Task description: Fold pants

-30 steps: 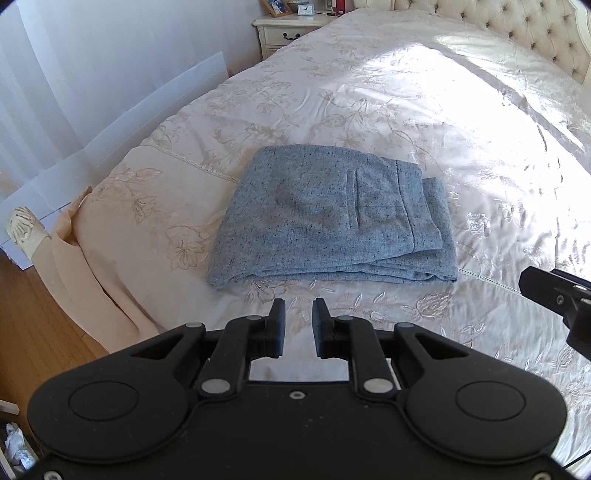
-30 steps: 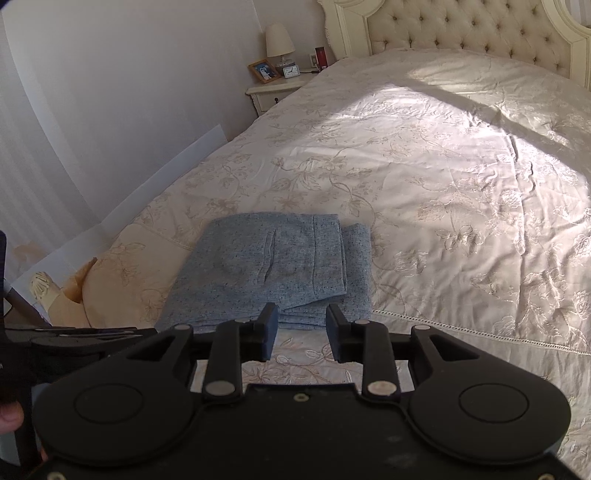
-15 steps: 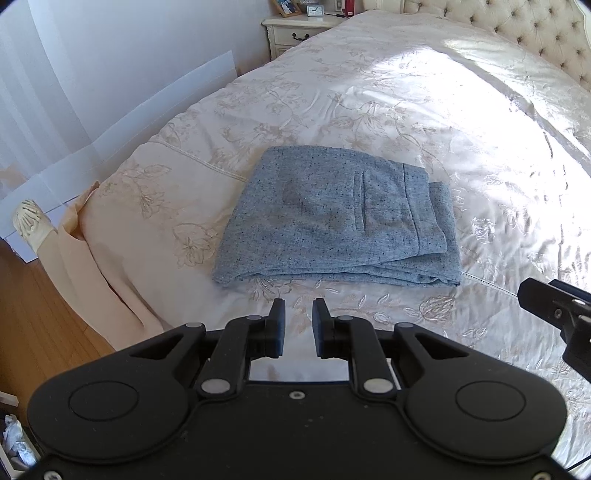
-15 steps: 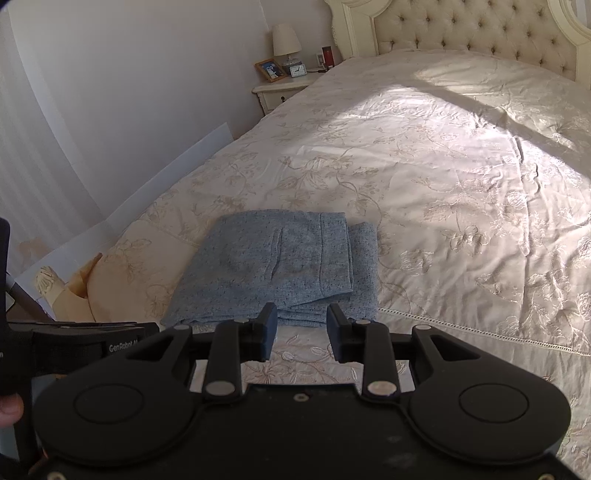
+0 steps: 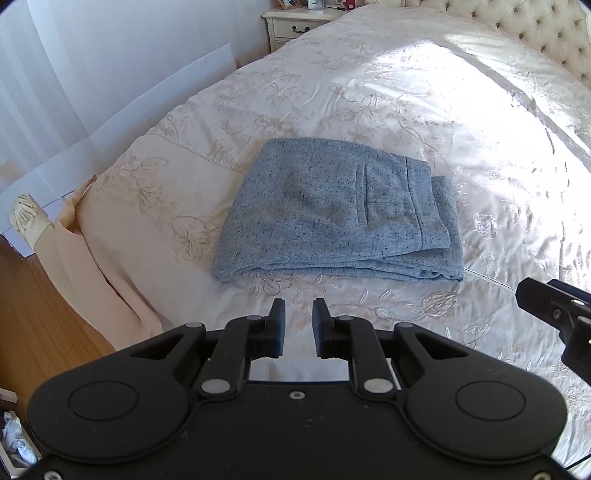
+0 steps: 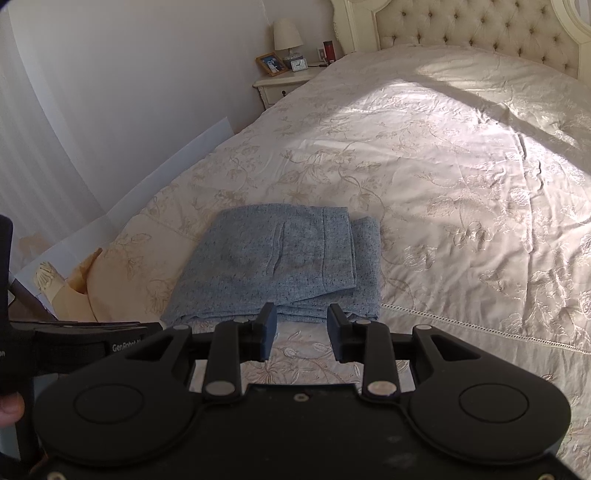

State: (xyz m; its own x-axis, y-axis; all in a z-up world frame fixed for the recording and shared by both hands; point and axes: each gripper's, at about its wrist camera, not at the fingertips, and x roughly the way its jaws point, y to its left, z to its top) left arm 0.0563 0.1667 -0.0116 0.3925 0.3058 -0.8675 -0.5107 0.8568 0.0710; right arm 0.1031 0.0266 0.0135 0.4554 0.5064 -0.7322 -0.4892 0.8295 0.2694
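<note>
Both cameras have backed away a bit; pants look smaller | left gripper: open a little, holding nothing | pants: folded, flat on bed | right gripper: open wider, holding nothing

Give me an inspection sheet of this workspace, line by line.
Surface: bedspread, cream, floral embroidery, part sunlit.
Job's things: grey pants folded into a flat stack near the bed's foot corner.
Clutter: nothing seen on the bed.
Grippers: left tool open, empty, short of the pants; right tool open, empty, also short of them.
Cables: nothing seen.
Surroundings: nightstand with lamp, photo frame and clock; tufted headboard; wood floor.
</note>
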